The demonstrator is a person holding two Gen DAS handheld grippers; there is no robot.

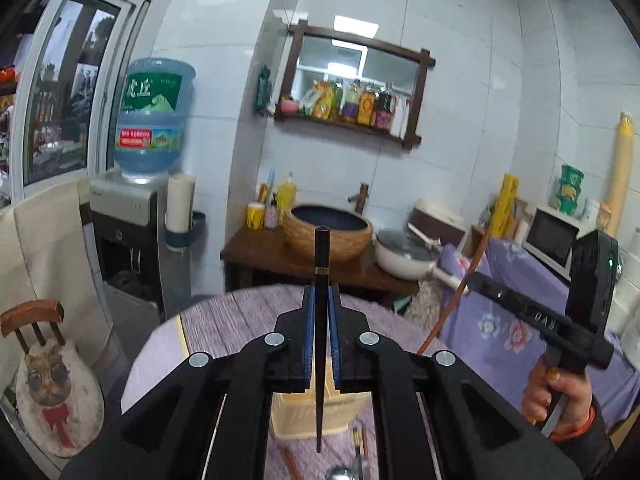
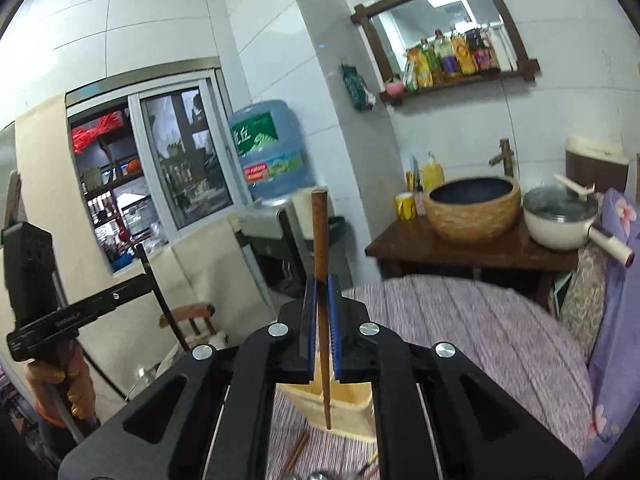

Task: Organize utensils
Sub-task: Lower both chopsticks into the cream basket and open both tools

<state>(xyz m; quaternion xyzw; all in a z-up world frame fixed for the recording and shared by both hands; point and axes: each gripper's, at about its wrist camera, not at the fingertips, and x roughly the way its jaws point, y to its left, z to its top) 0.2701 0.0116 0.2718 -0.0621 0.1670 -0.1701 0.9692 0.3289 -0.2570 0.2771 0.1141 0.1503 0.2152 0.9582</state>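
My left gripper is shut on a black chopstick that stands nearly upright, tip hanging above a cream utensil holder on the purple striped table. In the right wrist view, my right gripper is shut on a brown wooden chopstick, its lower tip over the same cream utensil holder. Each gripper shows in the other's view: the right gripper with its brown chopstick, the left gripper with the black chopstick. Loose brown chopsticks and a spoon lie near the holder.
Behind the table stands a wooden stand with a woven basin and a white pot. A water dispenser and a chair with a cat cushion are at the left. A flowered cloth and a microwave are at the right.
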